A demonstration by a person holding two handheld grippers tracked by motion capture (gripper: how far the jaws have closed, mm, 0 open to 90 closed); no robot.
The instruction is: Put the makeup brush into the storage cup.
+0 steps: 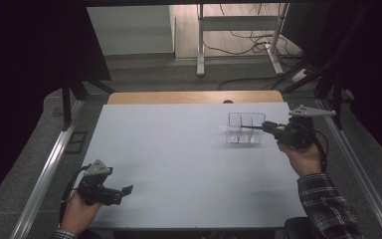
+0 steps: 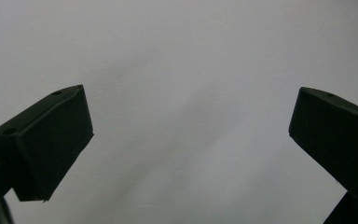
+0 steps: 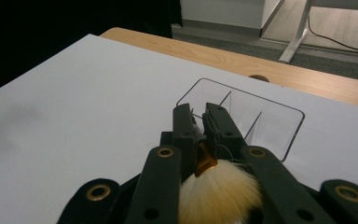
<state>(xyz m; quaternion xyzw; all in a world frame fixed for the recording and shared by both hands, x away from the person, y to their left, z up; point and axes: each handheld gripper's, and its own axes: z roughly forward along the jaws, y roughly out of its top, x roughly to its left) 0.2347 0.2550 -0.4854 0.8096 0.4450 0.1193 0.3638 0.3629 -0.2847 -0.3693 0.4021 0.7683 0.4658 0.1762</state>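
Note:
A clear plastic organiser (image 1: pixel 234 116) with three compartments stands at the table's far right. My right gripper (image 1: pixel 270 128) hovers just right of it, shut on a brush (image 1: pixel 251 128) whose thin dark handle points left over the compartments. In the right gripper view the jaws (image 3: pixel 198 113) clamp the brush's gold ferrule; its cream bristles (image 3: pixel 219 192) fan back toward the camera, and the organiser (image 3: pixel 284 119) lies right beyond the tips. My left gripper (image 1: pixel 126 190) rests at the table's near left, open, nothing between its jaws (image 2: pixel 191 121).
A white sheet (image 1: pixel 179 159) covers the table, with a wooden strip (image 1: pixel 194 97) at its far edge. Metal rails run along both sides. Behind the table stand white desk legs (image 1: pixel 201 45) and floor cables (image 1: pixel 248 40).

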